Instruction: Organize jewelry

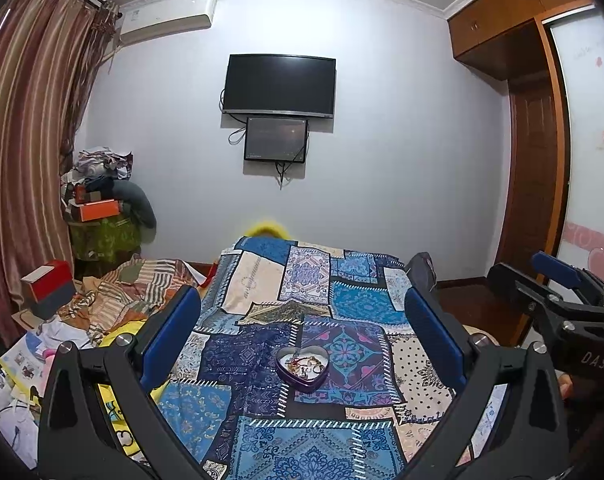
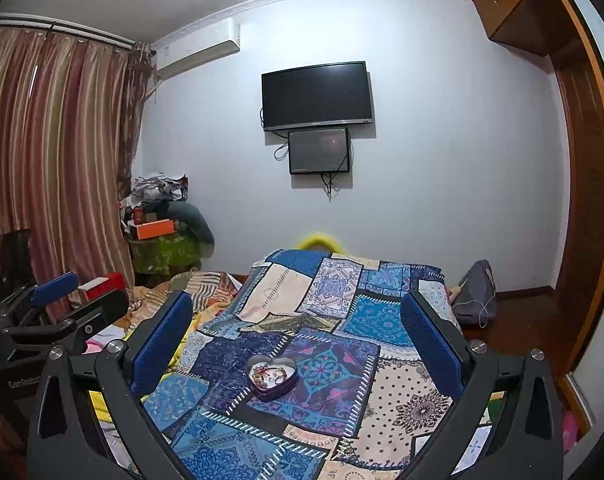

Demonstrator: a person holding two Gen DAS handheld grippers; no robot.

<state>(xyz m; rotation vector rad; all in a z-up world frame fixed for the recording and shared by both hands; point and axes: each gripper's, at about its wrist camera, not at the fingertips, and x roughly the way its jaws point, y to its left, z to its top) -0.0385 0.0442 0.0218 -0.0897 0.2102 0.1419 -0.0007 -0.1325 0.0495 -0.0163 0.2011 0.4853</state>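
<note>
Flanking heart-shaped tin (image 1: 302, 368) (quilt (image 1: 262, 440) mid-bed)

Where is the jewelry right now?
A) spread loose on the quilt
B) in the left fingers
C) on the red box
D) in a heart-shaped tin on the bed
D: the jewelry lies inside the heart-shaped tin on the patchwork quilt, and both grippers are open and hold nothing.

Left tool (image 1: 302, 334) spread wide, heart-shaped tin (image 1: 302, 366) of jewelry (image 1: 305, 364) on patchwork bedspread (image 1: 298, 432)
</note>
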